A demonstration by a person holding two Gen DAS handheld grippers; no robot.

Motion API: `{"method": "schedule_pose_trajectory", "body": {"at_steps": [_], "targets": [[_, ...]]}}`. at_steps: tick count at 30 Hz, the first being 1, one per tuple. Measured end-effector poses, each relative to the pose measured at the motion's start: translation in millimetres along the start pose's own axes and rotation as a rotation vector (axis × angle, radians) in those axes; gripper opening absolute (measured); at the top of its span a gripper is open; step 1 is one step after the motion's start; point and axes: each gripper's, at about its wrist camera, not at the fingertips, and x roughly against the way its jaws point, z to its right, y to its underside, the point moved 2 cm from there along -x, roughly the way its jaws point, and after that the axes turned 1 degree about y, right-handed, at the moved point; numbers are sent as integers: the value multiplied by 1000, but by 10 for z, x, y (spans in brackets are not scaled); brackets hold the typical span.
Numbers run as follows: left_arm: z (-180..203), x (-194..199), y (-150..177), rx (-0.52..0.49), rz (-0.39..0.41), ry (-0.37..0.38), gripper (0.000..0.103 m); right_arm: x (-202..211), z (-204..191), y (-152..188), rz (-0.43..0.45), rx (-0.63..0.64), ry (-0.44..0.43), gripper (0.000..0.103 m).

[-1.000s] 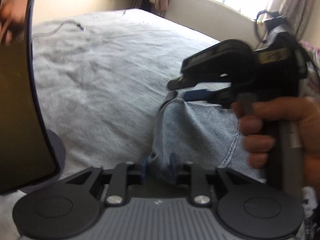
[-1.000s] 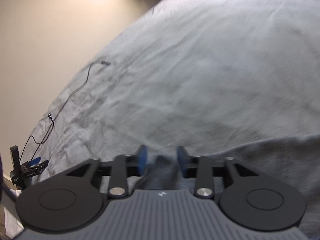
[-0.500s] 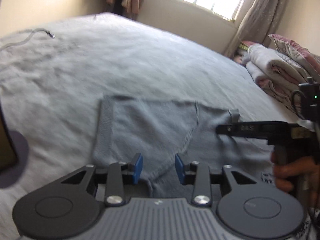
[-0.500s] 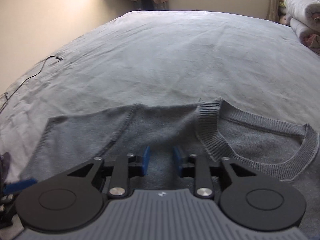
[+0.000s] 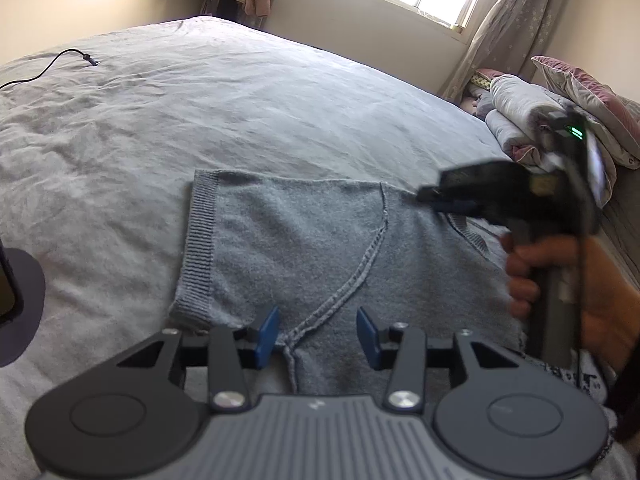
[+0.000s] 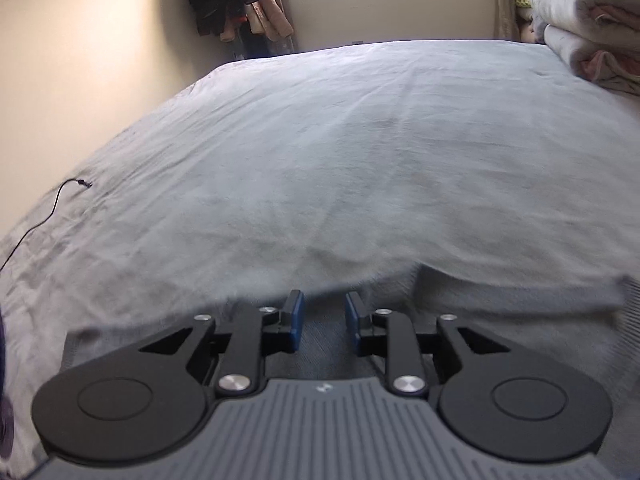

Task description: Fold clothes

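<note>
Left wrist view: a grey knit sweater (image 5: 304,240) lies flat on the bed (image 5: 240,112), ribbed hem at its left edge, a raised stitched seam curving down its middle.
Left claw (image 5: 318,334): blue pads spread apart, empty, low over the sweater's near edge with the seam between them.
Right claw (image 5: 444,200): black, blurred, held in a hand (image 5: 560,276) over the sweater's right part; from here I cannot tell how its fingers stand.
Right wrist view: right claw (image 6: 322,316) parted with nothing between its blue pads, just above soft grey knit.
Bed: wide, covered in a wrinkled pale grey sheet.
Cable (image 5: 48,64): thin, black, lying on the sheet's far left.
Blankets (image 5: 532,120): rolled, pale, stacked at the bed's right.
</note>
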Motion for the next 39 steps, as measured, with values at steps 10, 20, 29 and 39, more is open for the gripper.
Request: {"method": "schedule_pose_trajectory", "body": {"at_steps": [10,20,29,39], "targets": [[-69,46,-24,47,-45,48,51,1410,664,689,-39,-38,112,37],[-350,369,170,148,-134,99,47,2562,1375,1573,-50,-212,155,37],[-301,734,651,189,-334,171,42,2980,1698,1964,-126,-346,131,37],[-368,1217,1303,222,-463,293,36,3485,1830,2274,-221,-393,103,37]]}}
